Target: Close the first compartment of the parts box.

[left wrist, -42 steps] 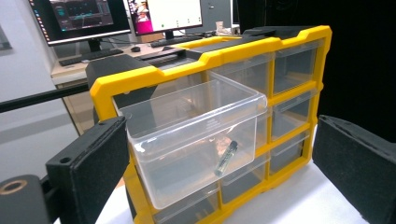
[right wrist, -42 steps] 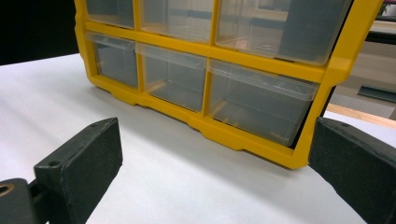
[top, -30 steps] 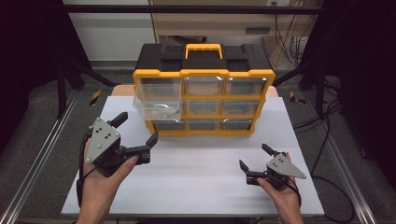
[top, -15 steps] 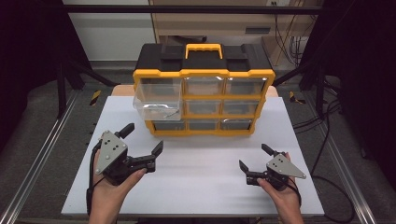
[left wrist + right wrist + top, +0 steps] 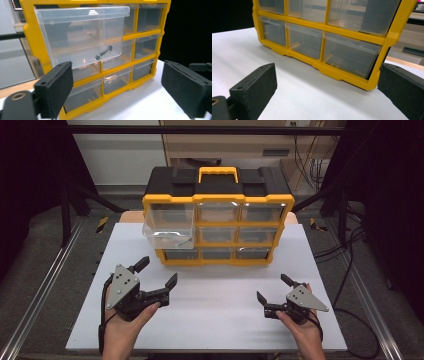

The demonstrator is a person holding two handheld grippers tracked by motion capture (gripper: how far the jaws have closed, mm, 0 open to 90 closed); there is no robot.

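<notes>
A yellow-and-black drawer cabinet (image 5: 218, 200) stands at the back of the white table (image 5: 220, 325). Its top-left clear drawer (image 5: 168, 231) is pulled out and sags forward. In the left gripper view this drawer (image 5: 82, 35) holds a small dark screw-like part (image 5: 103, 52). My left gripper (image 5: 158, 271) is held in front of the cabinet's left side, well short of the drawer. Its jaws are open with nothing between them and have just been closing a little. My right gripper (image 5: 273, 287) stands open and empty at the front right, facing the cabinet's lower drawers (image 5: 352, 53).
The other drawers look shut and seem mostly empty. Metal rails (image 5: 45, 285) run along both sides of the table, and cables (image 5: 345, 240) lie on the floor to the right. Bare table stretches between the two grippers.
My left gripper has sunk and drawn back from the pulled-out drawer toward the table's near left. The right gripper has stayed where it was.
</notes>
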